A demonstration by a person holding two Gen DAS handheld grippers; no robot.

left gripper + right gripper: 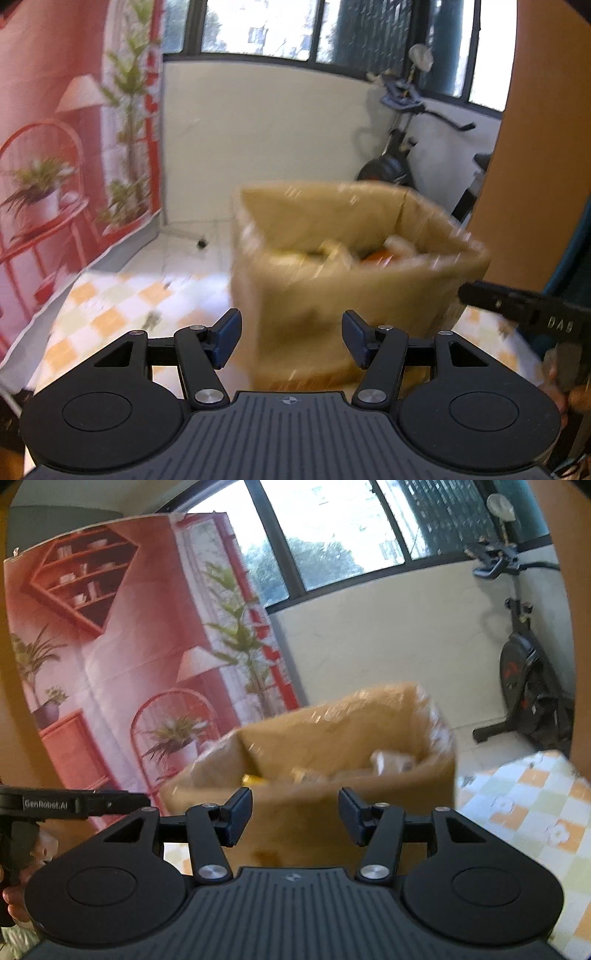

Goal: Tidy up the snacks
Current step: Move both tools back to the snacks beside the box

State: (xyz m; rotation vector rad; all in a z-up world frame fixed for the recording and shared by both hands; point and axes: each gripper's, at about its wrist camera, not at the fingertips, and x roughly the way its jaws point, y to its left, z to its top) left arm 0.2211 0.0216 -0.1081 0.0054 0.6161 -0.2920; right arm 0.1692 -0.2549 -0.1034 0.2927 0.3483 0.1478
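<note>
A blurred brown cardboard box lined with clear plastic stands on the checked tablecloth. It holds several snack packets, one of them orange. My left gripper is open just short of the box's near wall, with nothing between its pads. One finger of the right gripper juts in from the right edge. In the right wrist view the same box fills the middle, with pale and yellow packets inside. My right gripper is open and empty in front of it. A finger of the left gripper shows at far left.
A red printed backdrop hangs to the left behind the table. An exercise bike stands on the floor by the white wall under the windows. The tablecloth spreads to the right of the box. A hand shows at lower left.
</note>
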